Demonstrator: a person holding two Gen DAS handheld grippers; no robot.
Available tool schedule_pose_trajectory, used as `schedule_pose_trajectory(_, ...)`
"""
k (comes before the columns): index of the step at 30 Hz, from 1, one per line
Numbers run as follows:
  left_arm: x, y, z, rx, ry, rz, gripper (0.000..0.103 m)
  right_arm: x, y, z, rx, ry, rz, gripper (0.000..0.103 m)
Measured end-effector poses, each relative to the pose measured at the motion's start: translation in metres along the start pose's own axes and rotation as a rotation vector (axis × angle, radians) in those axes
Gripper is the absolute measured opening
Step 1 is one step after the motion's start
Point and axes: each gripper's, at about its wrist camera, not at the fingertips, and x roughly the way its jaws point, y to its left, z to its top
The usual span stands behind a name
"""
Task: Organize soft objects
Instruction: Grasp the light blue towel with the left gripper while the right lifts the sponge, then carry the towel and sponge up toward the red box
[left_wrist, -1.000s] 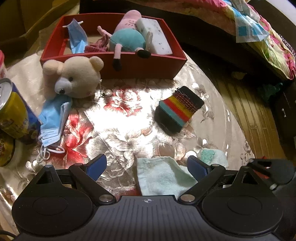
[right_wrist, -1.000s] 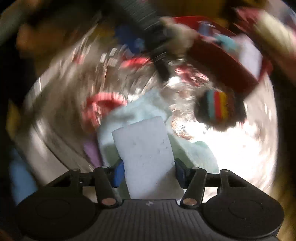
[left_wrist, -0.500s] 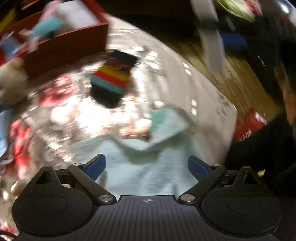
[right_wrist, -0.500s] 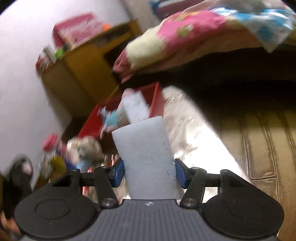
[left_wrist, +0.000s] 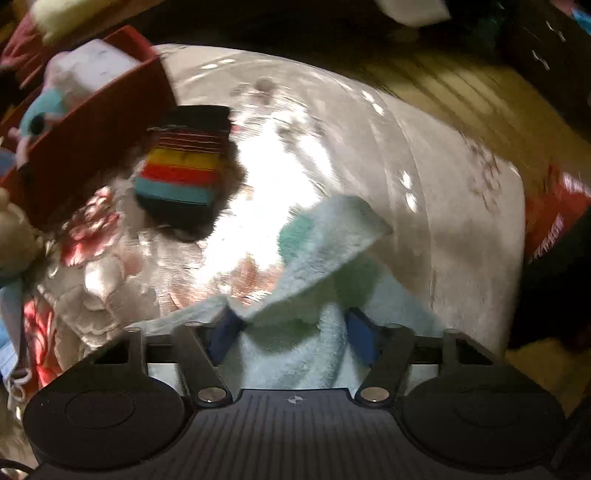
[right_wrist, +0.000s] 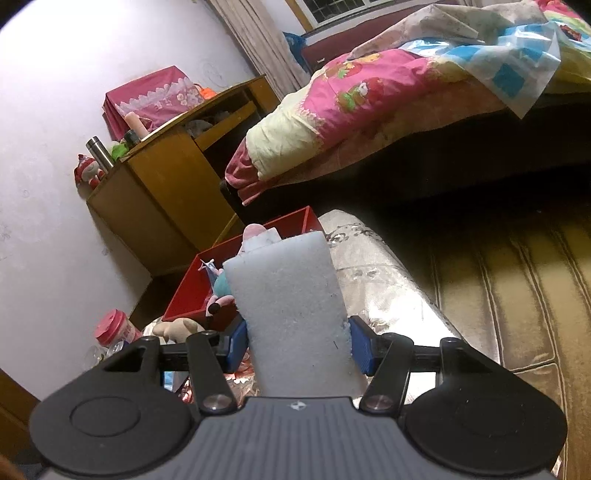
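Towel (left_wrist: 314, 332), pale mint terry, left wrist view: lies crumpled on the glossy flowered surface (left_wrist: 461, 229) near its front edge, one corner folded over. Left tongs (left_wrist: 293, 334) point steeply down with a bunched ridge of the towel between their blue pads; the jaws have just been closing from wide, and the cloth looks gathered between them, so I judge it pinched. Handling: light, limp, no stiffness; will drape and trail when lifted, so take a thick fold, not one thin edge. Nothing fragile. Striped knit piece (left_wrist: 184, 173), black with rainbow bands, lies apart from the towel, just beside the red box (left_wrist: 92, 129), which already holds plush and foam items. View is blurred.

Foam block (right_wrist: 291, 314), white, right wrist view: stands upright out of the right tongs (right_wrist: 297, 343), clamped at its lower part at a narrow setting, both pads pressing its sides. Handling: very light, springy, grips well, dents under pressure but recovers. Held raised, the red box (right_wrist: 295, 221) lying beyond and below it on the surface (right_wrist: 369, 266); bed (right_wrist: 369, 110) and wooden cabinet (right_wrist: 166, 192) further off
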Motion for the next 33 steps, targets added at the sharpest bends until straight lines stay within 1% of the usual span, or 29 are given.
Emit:
schedule_pose_trajectory(1, -0.003, 0.003, 0.001, -0.005, 0.004, 0.004, 0.037, -0.001, -0.002, -0.001, 0.004, -0.001, 0.001, 0.028)
schedule_pose_trajectory(2, -0.003, 0.009, 0.002, -0.028, 0.010, -0.018, 0.035, -0.001, -0.002, 0.000, 0.008, -0.004, 0.003, 0.028)
schedule_pose_trajectory(4, -0.003, 0.024, 0.002, -0.095, 0.018, -0.052, 0.022, -0.001, -0.003, 0.000, 0.017, -0.011, 0.001, 0.028)
schedule_pose_trajectory(6, -0.005, 0.037, 0.004, -0.154, 0.018, -0.059, 0.017, -0.002, -0.003, 0.000, 0.024, -0.017, 0.002, 0.028)
schedule_pose_trajectory(7, -0.008, 0.044, 0.005, -0.184, 0.010, -0.070, 0.016, -0.002, -0.003, 0.000, 0.025, -0.021, 0.003, 0.028)
schedule_pose_trajectory(11, -0.024, 0.073, 0.008, -0.313, -0.031, -0.163, 0.016, -0.003, -0.003, -0.001, 0.022, -0.021, 0.010, 0.028)
schedule_pose_trajectory(14, -0.033, 0.094, 0.011, -0.396, -0.060, -0.197, 0.015, -0.002, -0.002, -0.002, 0.018, -0.015, 0.011, 0.028)
schedule_pose_trajectory(18, -0.054, 0.112, 0.012, -0.476, -0.123, -0.233, 0.014, 0.001, 0.000, -0.002, 0.006, -0.003, 0.014, 0.028)
schedule_pose_trajectory(23, -0.084, 0.135, 0.013, -0.565, -0.223, -0.320, 0.014, 0.005, 0.002, -0.002, -0.003, 0.007, 0.017, 0.028)
schedule_pose_trajectory(24, -0.089, 0.139, 0.012, -0.581, -0.243, -0.329, 0.014, 0.005, 0.003, -0.002, -0.004, 0.008, 0.017, 0.028)
schedule_pose_trajectory(27, -0.100, 0.152, 0.011, -0.624, -0.286, -0.321, 0.014, 0.007, 0.003, -0.001, -0.005, 0.010, 0.019, 0.028)
schedule_pose_trajectory(30, -0.106, 0.162, 0.010, -0.670, -0.315, -0.345, 0.014, 0.009, 0.005, -0.001, -0.009, 0.012, 0.021, 0.028)
schedule_pose_trajectory(33, -0.114, 0.168, 0.010, -0.685, -0.341, -0.343, 0.014, 0.011, 0.006, 0.000, -0.016, 0.016, 0.026, 0.028)
